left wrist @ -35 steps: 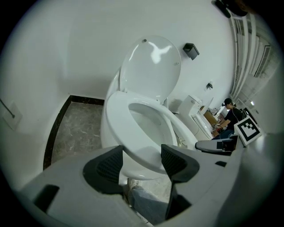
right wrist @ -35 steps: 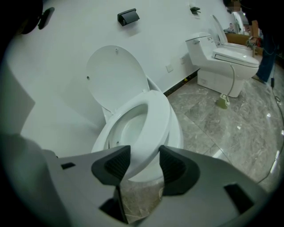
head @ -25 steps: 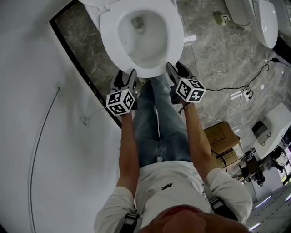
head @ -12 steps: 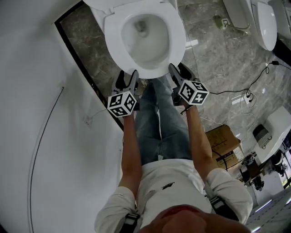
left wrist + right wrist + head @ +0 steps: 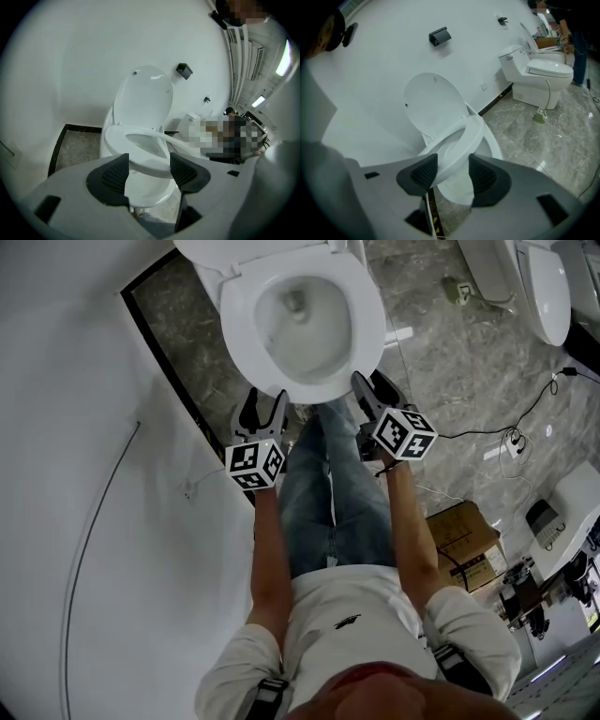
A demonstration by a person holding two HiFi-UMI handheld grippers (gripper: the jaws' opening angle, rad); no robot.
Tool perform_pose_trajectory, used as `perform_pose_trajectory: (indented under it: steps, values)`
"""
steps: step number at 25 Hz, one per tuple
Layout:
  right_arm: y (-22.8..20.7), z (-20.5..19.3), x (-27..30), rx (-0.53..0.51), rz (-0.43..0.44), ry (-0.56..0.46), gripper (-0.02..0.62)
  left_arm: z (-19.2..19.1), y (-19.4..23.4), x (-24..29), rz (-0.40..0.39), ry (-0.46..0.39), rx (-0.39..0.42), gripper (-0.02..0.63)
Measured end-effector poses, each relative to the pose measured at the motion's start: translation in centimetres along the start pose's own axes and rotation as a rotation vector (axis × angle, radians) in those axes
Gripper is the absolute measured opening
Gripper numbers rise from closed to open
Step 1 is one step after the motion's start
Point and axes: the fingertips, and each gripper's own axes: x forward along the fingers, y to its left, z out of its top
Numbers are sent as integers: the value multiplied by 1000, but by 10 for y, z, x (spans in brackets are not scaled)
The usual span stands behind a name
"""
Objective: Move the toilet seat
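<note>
The white toilet seat (image 5: 367,329) lies down on the bowl, and its lid (image 5: 144,96) stands up against the wall. My left gripper (image 5: 264,399) hovers at the bowl's front left and my right gripper (image 5: 373,385) at its front right. Both are open and hold nothing. In the left gripper view the seat's front rim (image 5: 140,143) shows beyond the gap of the left gripper (image 5: 149,171), past the pads. In the right gripper view the seat (image 5: 461,136) appears tilted, likewise beyond the gap of the right gripper (image 5: 453,173).
A white wall (image 5: 75,474) with a black skirting strip (image 5: 159,343) runs along the left. A second toilet (image 5: 548,277) stands at the far right. Cables and a power strip (image 5: 511,435) lie on the marble floor, near a cardboard box (image 5: 459,531). The person's jeans-clad legs (image 5: 328,484) stand before the bowl.
The head view has drifted a little, so the toilet sits slightly further right. Both grippers keep their places in front of the bowl with jaws as wide as before.
</note>
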Motion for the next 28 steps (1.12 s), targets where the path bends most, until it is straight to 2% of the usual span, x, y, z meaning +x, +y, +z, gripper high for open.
perform_pose_trajectory:
  steps: [7,13,16,20,25,28]
  values:
    - [8,13,-4,17,10,-19,224,15,-15,-14,-19,-13,134,270]
    - [17,25,-7,30,20,-21,224,13,-32,-19,-77,8,238,272]
    - [20,30,-7,41,29,-25,224,12,-34,-16,-59,10,303,282]
    - [23,36,-8,54,47,-16,224,17,-34,-15,-30,-21,341,307]
    - [26,40,-9,68,63,-21,224,25,-43,-13,-48,-33,431,307]
    - [30,46,-10,75,76,-31,224,33,-46,-11,-41,-48,439,307]
